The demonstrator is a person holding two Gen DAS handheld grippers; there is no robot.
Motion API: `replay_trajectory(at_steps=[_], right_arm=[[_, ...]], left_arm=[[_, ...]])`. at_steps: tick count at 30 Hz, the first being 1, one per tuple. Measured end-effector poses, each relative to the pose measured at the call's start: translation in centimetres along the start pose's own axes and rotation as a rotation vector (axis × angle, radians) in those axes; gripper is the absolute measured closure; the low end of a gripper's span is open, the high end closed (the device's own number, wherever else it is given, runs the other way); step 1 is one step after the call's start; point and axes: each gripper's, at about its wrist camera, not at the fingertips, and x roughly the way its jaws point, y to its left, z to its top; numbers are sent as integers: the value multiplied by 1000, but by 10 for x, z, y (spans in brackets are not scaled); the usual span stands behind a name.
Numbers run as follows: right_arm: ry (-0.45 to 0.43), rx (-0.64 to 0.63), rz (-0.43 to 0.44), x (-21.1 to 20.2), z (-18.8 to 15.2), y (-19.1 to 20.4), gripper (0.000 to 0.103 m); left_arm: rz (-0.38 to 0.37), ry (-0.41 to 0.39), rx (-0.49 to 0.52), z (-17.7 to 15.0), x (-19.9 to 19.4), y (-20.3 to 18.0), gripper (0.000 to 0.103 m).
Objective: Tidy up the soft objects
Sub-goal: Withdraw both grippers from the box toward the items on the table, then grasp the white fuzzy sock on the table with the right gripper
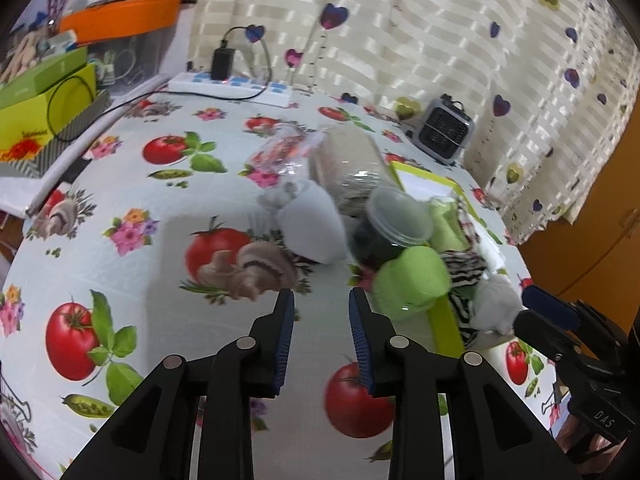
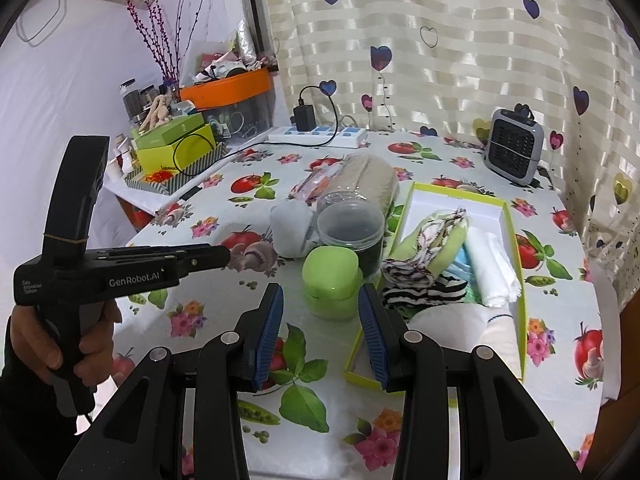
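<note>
Zebra-striped cloth (image 2: 424, 292) in lime-edged box (image 2: 514, 216); green tub (image 2: 330, 280).

- "GenRobot.AI" in white on the black body of the left gripper (image 2: 224, 257), left side of the right wrist view.
- "DAS" embossed on the right gripper (image 1: 536, 304) housing, near right.
- Smaller print beside "GenRobot.AI": unreadable.

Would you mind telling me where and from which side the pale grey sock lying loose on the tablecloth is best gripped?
I would pinch the grey sock at its bunched, rumpled end, the thickest fold it offers. Come from the open tablecloth side with the empty left gripper, since the clear lidded jar and green container crowd its other side.
</note>
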Motion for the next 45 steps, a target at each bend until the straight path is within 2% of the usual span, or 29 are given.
replay_trajectory(at_steps=[10,17,25,30,38,45], right_arm=[[18,-16,19,13,3,6,63],[5,-59,33,22,20,16,63],[39,-153,72,60,43,40,63],[92,-211,69,94,59,51,63],[204,-278,-4,144,81,56,63],[321,-358,-64,177,86,64,63]], left_arm=[[20,15,-42,4,14,24,72],[30,9,-75,7,19,36,72],[52,5,-109,11,21,51,72],[67,-10,-134,15,18,64,72],[71,-24,-162,17,15,76,72],[66,-41,-173,20,11,84,72]])
